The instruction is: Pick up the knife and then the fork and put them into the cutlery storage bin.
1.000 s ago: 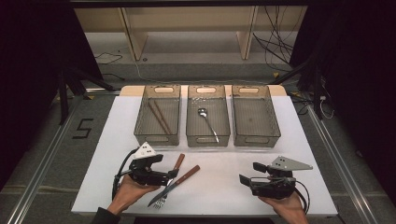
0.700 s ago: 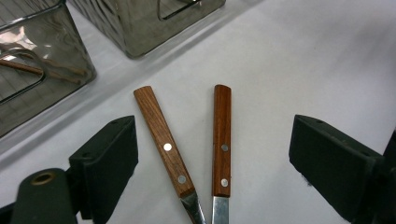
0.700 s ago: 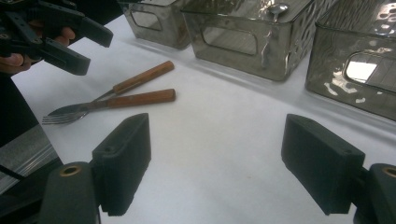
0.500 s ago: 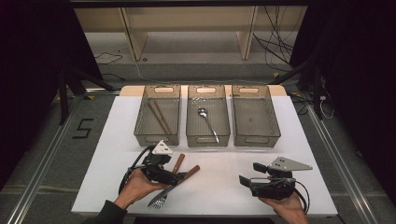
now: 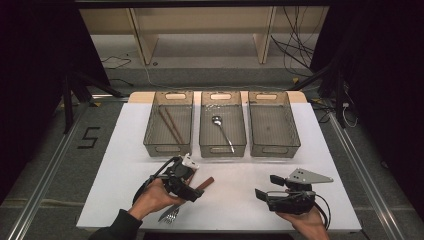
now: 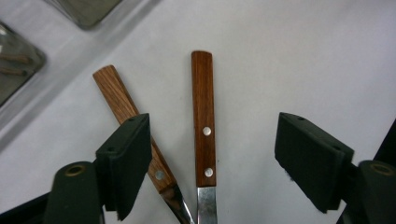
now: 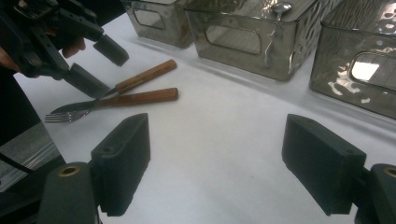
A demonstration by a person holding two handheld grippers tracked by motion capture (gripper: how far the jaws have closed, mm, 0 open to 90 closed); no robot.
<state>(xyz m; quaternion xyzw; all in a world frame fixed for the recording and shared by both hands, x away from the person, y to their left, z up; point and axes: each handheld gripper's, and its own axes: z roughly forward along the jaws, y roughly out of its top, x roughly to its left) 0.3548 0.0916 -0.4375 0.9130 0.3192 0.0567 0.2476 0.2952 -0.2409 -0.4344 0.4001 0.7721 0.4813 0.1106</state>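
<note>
Our left tool hangs low over the white table, its jaws apart and just now narrowing around two wooden-handled pieces of cutlery, the pads not yet pressing on either. In the left gripper view the straight riveted handle lies in the gap between the jaws, clear of both, while the paler handle runs aslant under the left-hand pad. From the right gripper view we see the two pieces crossing near their metal necks, with the fork pointing its tines toward the table's near edge.

Our right tool rests well apart at the near right of the table, jaws wide with nothing but bare tabletop between them.

Beyond both tools three clear bins stand in a row: the left bin holds brown chopsticks, the middle bin a spoon, and the right bin stands beside them.
</note>
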